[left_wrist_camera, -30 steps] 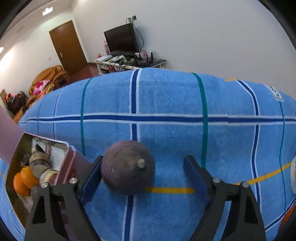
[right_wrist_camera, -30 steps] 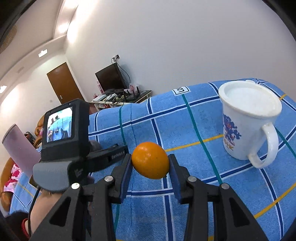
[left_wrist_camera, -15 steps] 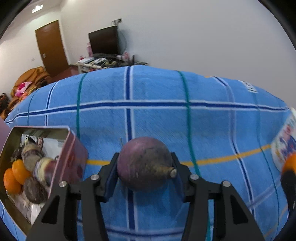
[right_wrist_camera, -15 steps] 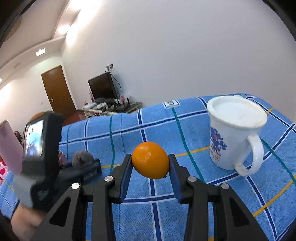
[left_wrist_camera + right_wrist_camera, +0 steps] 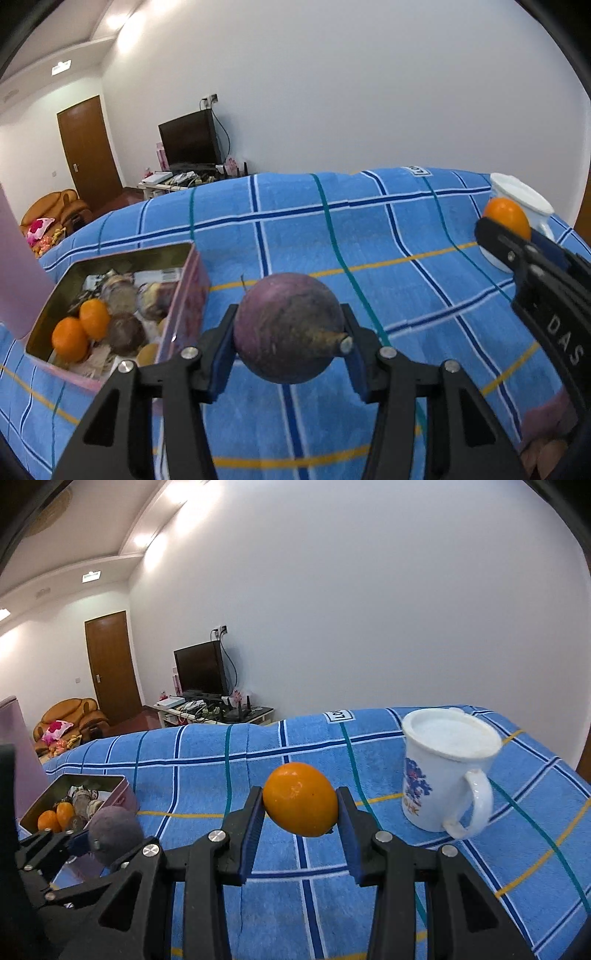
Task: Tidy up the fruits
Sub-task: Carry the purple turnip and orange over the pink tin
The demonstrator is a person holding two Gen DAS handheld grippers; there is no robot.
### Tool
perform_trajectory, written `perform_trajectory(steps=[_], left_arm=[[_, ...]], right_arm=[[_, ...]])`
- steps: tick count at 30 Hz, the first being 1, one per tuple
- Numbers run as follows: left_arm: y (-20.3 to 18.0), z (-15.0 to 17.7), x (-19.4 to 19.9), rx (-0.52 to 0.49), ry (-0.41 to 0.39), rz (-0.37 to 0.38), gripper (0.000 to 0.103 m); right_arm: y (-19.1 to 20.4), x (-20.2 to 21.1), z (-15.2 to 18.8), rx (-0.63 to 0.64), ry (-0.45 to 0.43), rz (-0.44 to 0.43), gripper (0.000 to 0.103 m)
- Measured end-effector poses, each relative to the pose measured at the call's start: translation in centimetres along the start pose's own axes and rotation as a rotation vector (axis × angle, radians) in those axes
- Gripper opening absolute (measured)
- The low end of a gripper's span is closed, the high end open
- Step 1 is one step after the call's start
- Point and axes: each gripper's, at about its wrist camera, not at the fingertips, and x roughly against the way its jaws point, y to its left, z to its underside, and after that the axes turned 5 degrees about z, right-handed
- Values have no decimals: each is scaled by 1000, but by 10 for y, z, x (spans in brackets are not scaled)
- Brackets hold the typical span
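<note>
A round purple fruit (image 5: 286, 326) with a short stem hangs above the blue checked cloth, and my left gripper (image 5: 288, 343) is shut on it. The right wrist view shows that same purple fruit (image 5: 114, 830) at the lower left. My right gripper (image 5: 301, 812) is shut on an orange (image 5: 301, 799), held clear of the cloth. That orange (image 5: 506, 218) also shows at the right edge of the left wrist view. An open pink tin (image 5: 183, 295) lies to the left, holding two oranges and several darker fruits. From the right wrist, the tin (image 5: 125, 788) sits far left.
A white mug (image 5: 443, 771) with a blue print stands on the cloth right of the orange, handle towards me. The tin's pink lid (image 5: 14, 277) stands upright at the far left. Beyond the cloth's far edge are a TV stand, a door and an armchair.
My left gripper shut on the purple fruit and lifted it off the cloth, and the tin has come further into its view. The right gripper keeps its orange and has swung slightly left.
</note>
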Motion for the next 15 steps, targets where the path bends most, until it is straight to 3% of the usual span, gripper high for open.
perform_trajectory(steps=[15], left_arm=[[13,19,30,-2,-82,4,53]], right_arm=[[-9,49,19,-30,-32,54,41]])
